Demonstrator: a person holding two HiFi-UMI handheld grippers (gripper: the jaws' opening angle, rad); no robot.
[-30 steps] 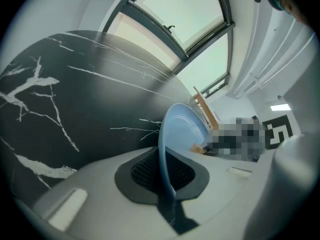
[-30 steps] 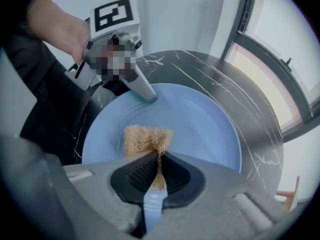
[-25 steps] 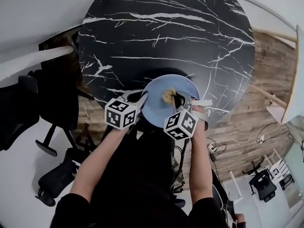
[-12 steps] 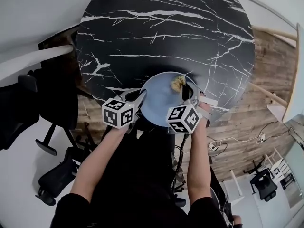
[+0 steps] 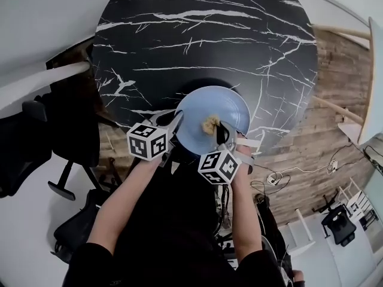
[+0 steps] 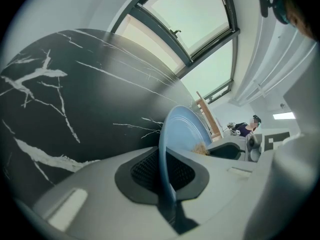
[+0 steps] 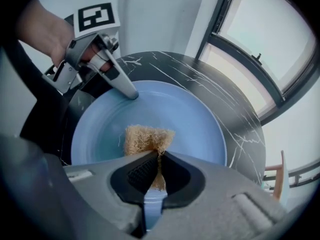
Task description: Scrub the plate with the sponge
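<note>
A light blue plate [image 5: 224, 109] is held over the near edge of the black marble table [image 5: 203, 34]. My left gripper [image 5: 178, 119] is shut on the plate's left rim [image 6: 167, 164], which runs edge-on between its pads. My right gripper [image 5: 219, 128] is shut on a tan fibrous sponge [image 5: 210, 124] and presses it onto the plate's face. In the right gripper view the sponge [image 7: 147, 139] lies near the middle of the plate [image 7: 195, 119], and the left gripper's fingers [image 7: 122, 84] clamp the far rim.
The round table's top stretches away beyond the plate. A black office chair [image 5: 36, 142] stands at the left, a wooden floor [image 5: 311, 142] at the right. Large windows [image 7: 270, 49] lie beyond the table.
The right gripper has drawn the sponge back from the plate's upper right rim toward its middle. The left gripper keeps its hold on the rim.
</note>
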